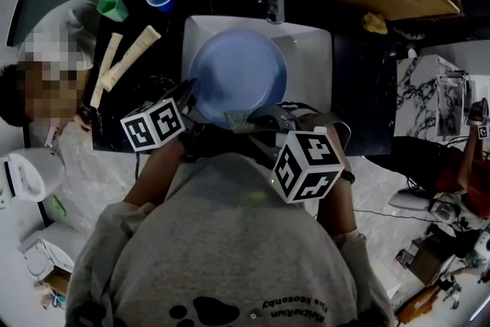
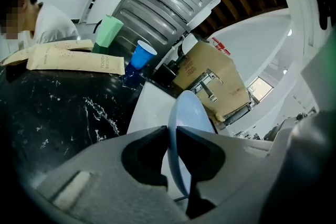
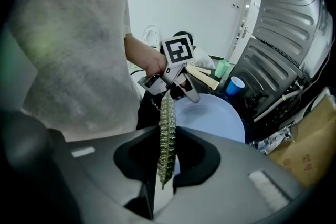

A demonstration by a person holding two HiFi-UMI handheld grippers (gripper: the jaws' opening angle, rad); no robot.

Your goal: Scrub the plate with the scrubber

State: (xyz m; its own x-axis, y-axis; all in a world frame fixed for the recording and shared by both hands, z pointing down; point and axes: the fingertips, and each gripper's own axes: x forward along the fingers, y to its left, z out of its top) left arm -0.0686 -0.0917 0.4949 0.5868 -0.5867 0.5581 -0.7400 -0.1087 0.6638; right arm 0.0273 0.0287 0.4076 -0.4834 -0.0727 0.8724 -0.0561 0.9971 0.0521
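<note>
Now left claw [image 2: 172,132] clamps the round pale-blue plate [image 1: 237,73]; right claw [image 3: 168,134] pinches a thin green scrubber [image 3: 167,110].

Light grey short-sleeve tee [image 1: 230,241], dark paw print [image 1: 203,312] + small dark lettering [image 1: 295,308] on the front. Dark band [image 1: 348,177] on right wrist. Left gripper [image 1: 188,92] & right gripper [image 1: 246,119]: grey moulded bodies, each w/ a white cube [image 1: 153,125] covered in black square markers.

A kitchen corner: white sink [image 1: 318,42], faucet [image 1: 275,2] and black marble counter [image 1: 361,92].
</note>
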